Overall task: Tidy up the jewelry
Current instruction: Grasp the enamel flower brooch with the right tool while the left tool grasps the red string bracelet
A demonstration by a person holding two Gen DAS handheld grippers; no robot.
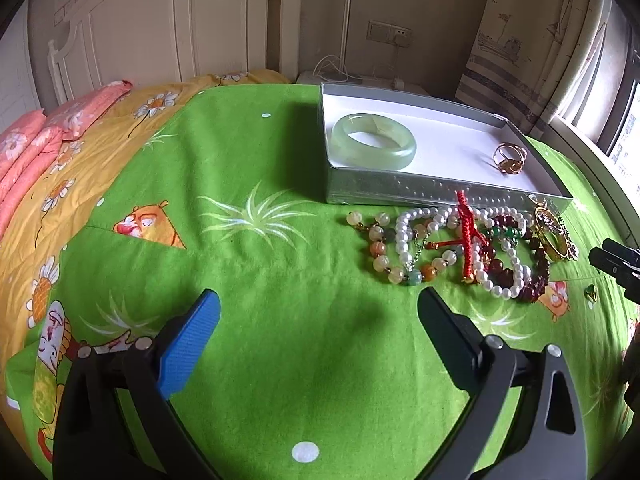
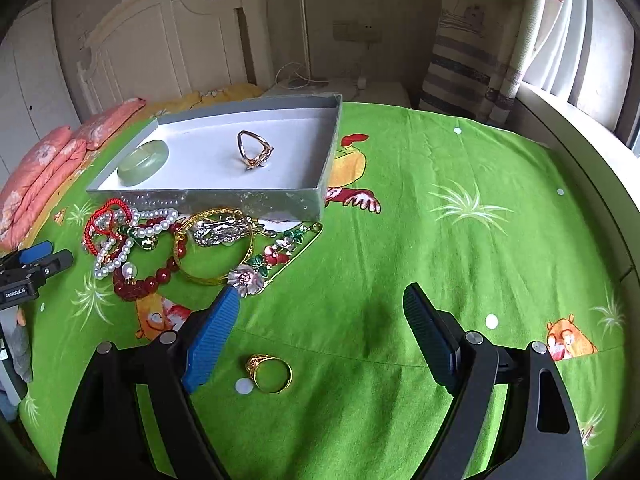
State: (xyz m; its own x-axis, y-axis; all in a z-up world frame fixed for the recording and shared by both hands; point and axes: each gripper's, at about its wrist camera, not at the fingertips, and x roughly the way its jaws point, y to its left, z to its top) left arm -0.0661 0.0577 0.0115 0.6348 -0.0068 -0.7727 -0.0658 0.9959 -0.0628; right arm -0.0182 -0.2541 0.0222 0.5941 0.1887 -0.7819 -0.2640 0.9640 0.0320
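A grey box (image 1: pixel 400 192) (image 2: pixel 208 200) with a white floor lies on the green sheet. In it are a pale green jade bangle (image 1: pixel 373 145) (image 2: pixel 143 162) and a rose-gold ring (image 1: pixel 510 158) (image 2: pixel 252 154). In front of the box lies a pile of jewelry: a pearl string (image 1: pixel 404 236) (image 2: pixel 120 254), a red cord (image 1: pixel 466 232), dark red beads (image 2: pixel 156 278), a gold bangle (image 2: pixel 212 276) and a flower brooch (image 2: pixel 246 278). A gold ring (image 2: pixel 269 374) lies apart, between the jaws of my right gripper (image 2: pixel 322 308), which is open and empty. My left gripper (image 1: pixel 318 308) is open and empty, left of the pile.
The bed has a yellow flowered sheet (image 1: pixel 60 200) and pink pillows (image 1: pixel 36 136) at the left, a white headboard (image 1: pixel 160 24) behind. A nightstand with cables (image 1: pixel 352 78) stands beyond the box. A window and curtain (image 2: pixel 560 40) are at the right.
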